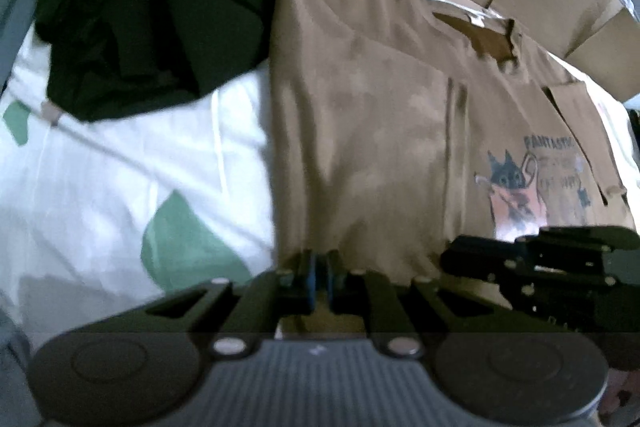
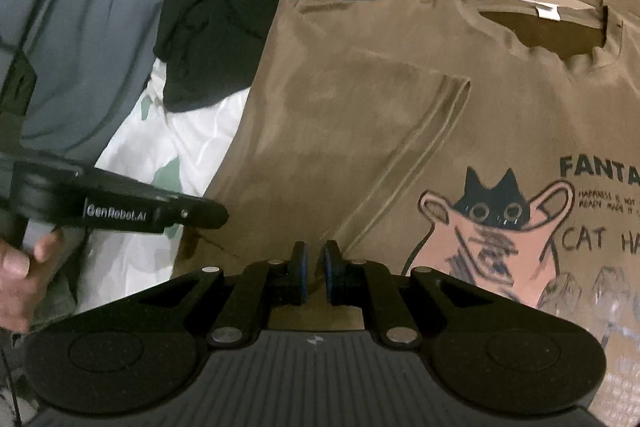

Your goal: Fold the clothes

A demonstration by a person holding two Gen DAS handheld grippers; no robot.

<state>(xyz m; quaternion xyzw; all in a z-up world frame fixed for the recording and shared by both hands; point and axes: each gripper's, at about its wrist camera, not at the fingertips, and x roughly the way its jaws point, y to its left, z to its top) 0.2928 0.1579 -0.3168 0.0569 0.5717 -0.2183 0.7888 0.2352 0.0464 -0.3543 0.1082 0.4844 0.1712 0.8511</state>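
Left wrist view: left gripper (image 1: 320,277) pinches the near hem of the brown cotton cat-print T-shirt (image 1: 380,131), which lies spread ahead.

Right wrist view: right gripper (image 2: 314,273) is nearly closed; whether it holds cloth cannot be told. The hem may slip, spoiling the fold.

A white sheet (image 1: 100,167) with green patches carries a brown T-shirt (image 1: 360,115) beside dark clothes (image 1: 140,19)
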